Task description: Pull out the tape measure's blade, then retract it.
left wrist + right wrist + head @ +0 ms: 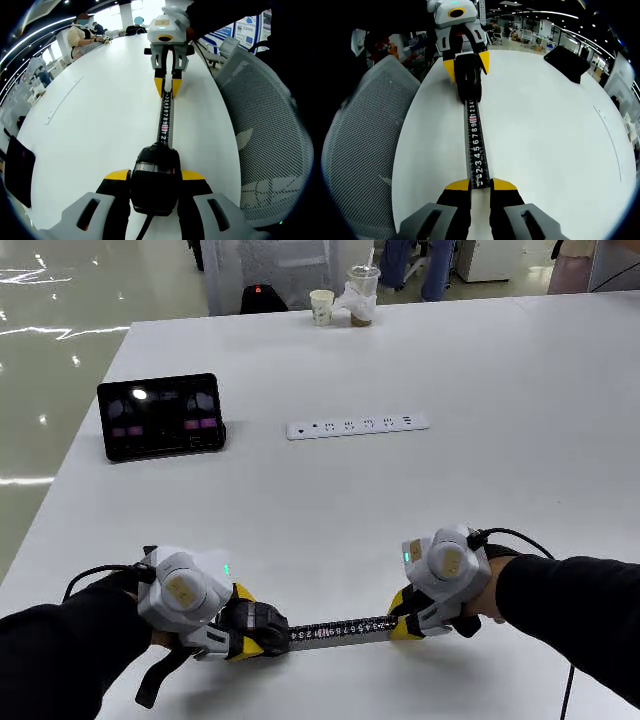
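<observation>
Black tape measure (156, 177) lies near the front edge of the white tabletop (400, 510), its case squeezed tight in the left hand-held gripper (245, 632). Its blade (340, 631) is out & flat, w/ the right hand-held gripper (405, 626) pinching the tip. Farther back: tablet (160, 416), power strip (357, 426), 2 cups (322, 306).

Tape measure (262, 625): black case, on the white table (400, 510) near its front edge, clamped in left gripper (155, 175). Blade (340, 630) partly out, dark with white numerals, flat and straight, tip pinched by right gripper (480, 185).
</observation>
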